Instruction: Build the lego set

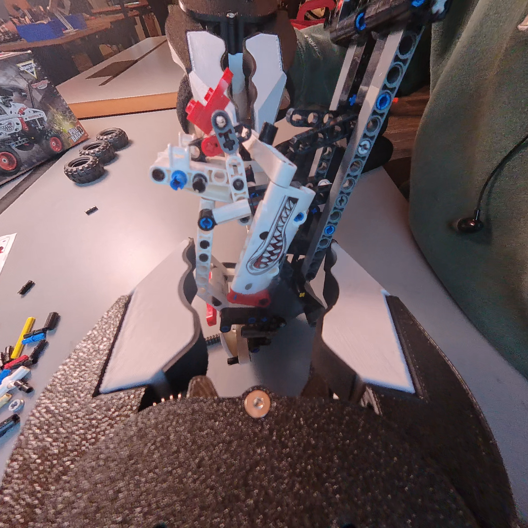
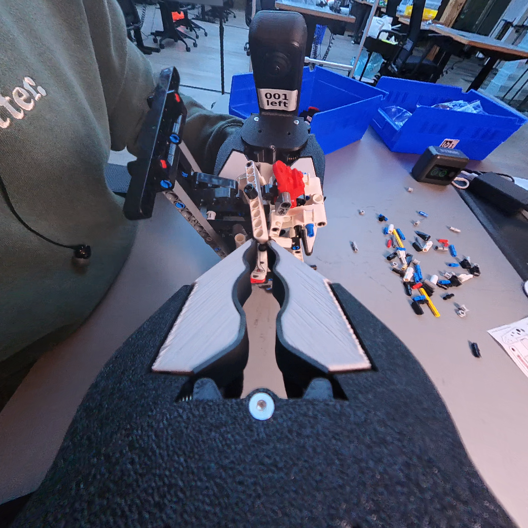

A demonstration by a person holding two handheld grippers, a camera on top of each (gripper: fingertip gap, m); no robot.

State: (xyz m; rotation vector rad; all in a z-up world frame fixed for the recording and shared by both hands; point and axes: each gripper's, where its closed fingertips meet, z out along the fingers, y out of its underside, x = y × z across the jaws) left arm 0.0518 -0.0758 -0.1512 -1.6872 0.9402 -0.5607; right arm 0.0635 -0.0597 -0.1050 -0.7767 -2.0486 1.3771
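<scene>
- Gripping the half-built lego model [image 1: 257, 228] from opposite ends, both tongs hold it up off the grey table [image 1: 100, 228].
- The left gripper [image 1: 257, 285] has its jaws spread wide around the model's lower end, the white panel with the toothy mouth sticker [image 1: 271, 243] standing up between its fingers [image 1: 160, 320]; the pads look pressed against the black frame on either side, so it seems to be clamping the model.
- The right gripper [image 2: 260, 244] is nearly closed, its tips pinched together on a thin white beam [image 2: 257, 211] at the model's near edge.
- In the left wrist view the right gripper faces back from the far side, with a red piece [image 1: 211, 103] just in front of its fingers.
- A long grey beam with holes [image 1: 368, 134] runs up the model's side to a black bar [image 2: 155, 143] near the person's green sleeve [image 2: 71, 143].
- Farther out, loose small pieces [image 2: 423, 263] in blue, black, white and yellow lie scattered on the table.
- Three black tyres [image 1: 94, 154] sit beside the set's box [image 1: 25, 114].
- A sheet of paper [image 2: 514, 343] lies at the table edge.
- Two blue bins [image 2: 445, 125] stand at the back, with a small black device [image 2: 440, 164] in front of them.
</scene>
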